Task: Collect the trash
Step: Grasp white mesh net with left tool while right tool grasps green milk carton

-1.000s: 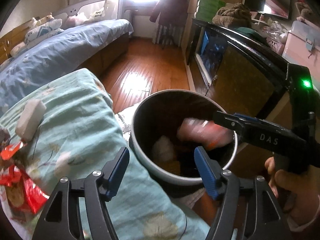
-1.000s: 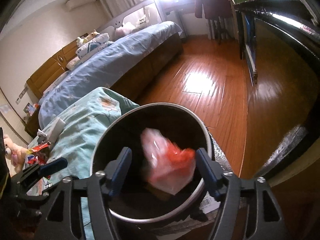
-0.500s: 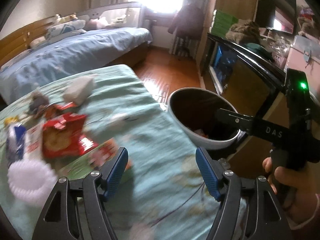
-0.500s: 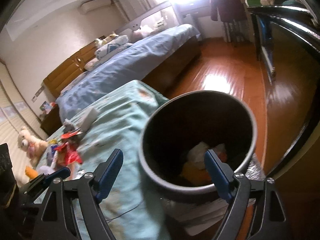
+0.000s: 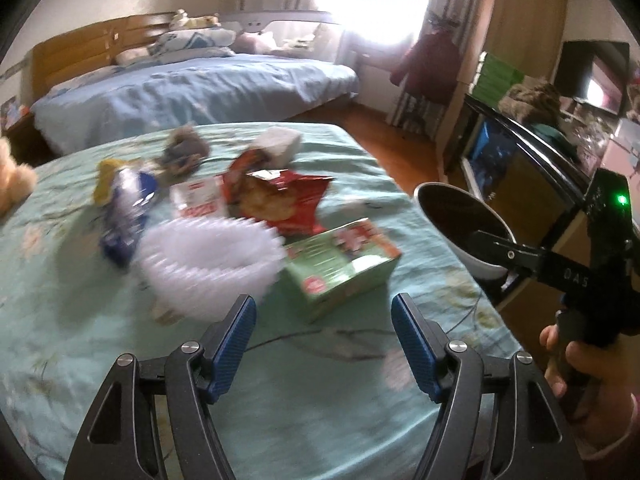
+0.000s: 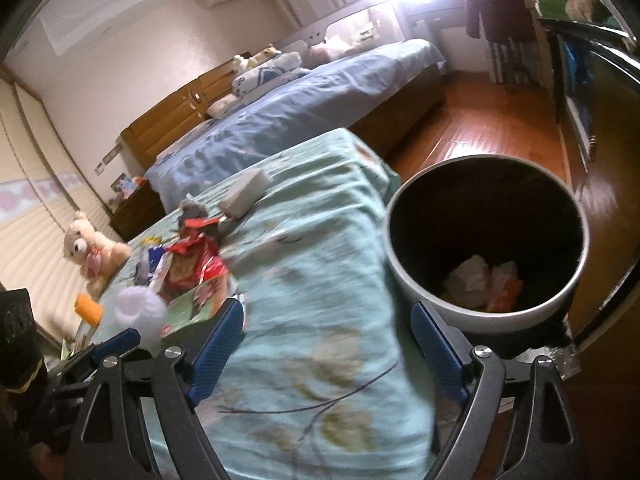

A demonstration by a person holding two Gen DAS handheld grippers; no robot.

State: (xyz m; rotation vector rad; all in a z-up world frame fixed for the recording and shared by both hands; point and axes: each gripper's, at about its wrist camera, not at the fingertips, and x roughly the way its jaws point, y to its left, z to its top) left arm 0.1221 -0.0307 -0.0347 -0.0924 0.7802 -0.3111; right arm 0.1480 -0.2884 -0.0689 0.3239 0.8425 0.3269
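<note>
Trash lies on a teal floral sheet (image 5: 320,392): a white fluted plastic cup (image 5: 208,256), a green carton (image 5: 344,268), a red snack bag (image 5: 276,200), a blue wrapper (image 5: 128,208) and a white tissue lump (image 5: 278,144). A white bin (image 6: 486,240) beside the bed holds crumpled tissue and an orange wrapper (image 6: 484,280). My left gripper (image 5: 324,328) is open and empty, just short of the cup and carton. My right gripper (image 6: 328,332) is open and empty over the bed edge, left of the bin; it also shows in the left wrist view (image 5: 512,252) by the bin rim (image 5: 460,200).
A teddy bear (image 6: 92,252) and an orange object (image 6: 89,309) sit at the sheet's far left. A blue bed (image 5: 192,88) stands behind. A dark glass cabinet (image 5: 520,160) and wooden floor (image 6: 480,136) lie to the right of the bin.
The pink and red wrapper dropped from my right gripper into the bin. Both grippers swung left from the bin toward the trash on the sheet.
</note>
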